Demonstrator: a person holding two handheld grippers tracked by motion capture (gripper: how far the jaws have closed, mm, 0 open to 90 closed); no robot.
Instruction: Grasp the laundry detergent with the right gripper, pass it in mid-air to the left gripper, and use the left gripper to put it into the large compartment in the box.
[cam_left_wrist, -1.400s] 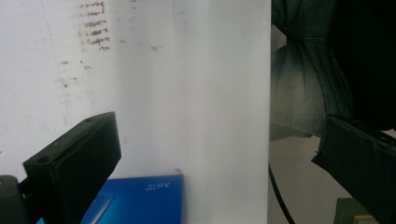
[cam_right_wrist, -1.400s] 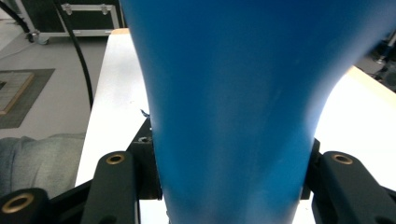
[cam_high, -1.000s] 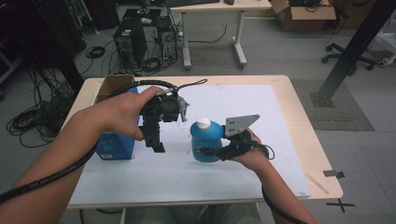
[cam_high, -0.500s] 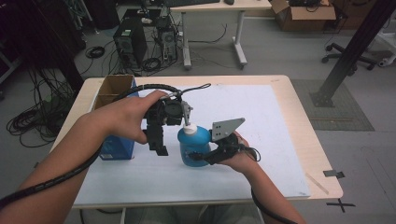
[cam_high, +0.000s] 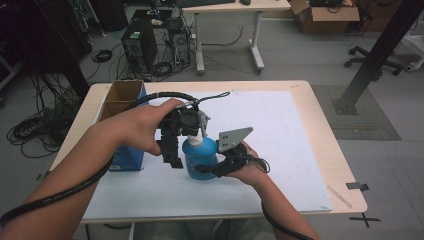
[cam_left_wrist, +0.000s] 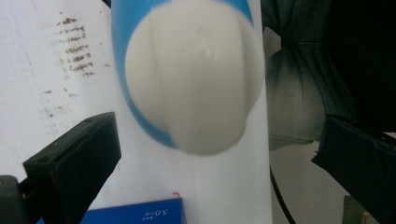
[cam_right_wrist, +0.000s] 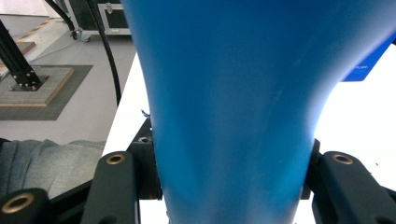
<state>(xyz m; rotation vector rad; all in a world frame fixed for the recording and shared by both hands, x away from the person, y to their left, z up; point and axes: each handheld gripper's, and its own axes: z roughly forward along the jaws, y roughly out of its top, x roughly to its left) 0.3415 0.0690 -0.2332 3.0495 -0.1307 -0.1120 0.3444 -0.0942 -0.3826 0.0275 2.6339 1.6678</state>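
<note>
A blue bottle with a white cap stands upright on the white sheet. My right gripper is shut on its lower body from the right; in the right gripper view the blue bottle sits between the two jaws, pinched on both sides. My left gripper points down over the bottle's top. In the left gripper view the white cap lies between the open jaws, which stand well apart from it on either side, my left gripper touching nothing.
An open blue carton with brown flaps stands at the table's left edge, close to my left hand; its printed blue side shows under the left gripper. The person's lap is at the near table edge. Cables trail from both grippers.
My right gripper has carried the blue bottle leftward and a little nearer, bringing its cap under the left gripper. The left hand has hardly moved.
</note>
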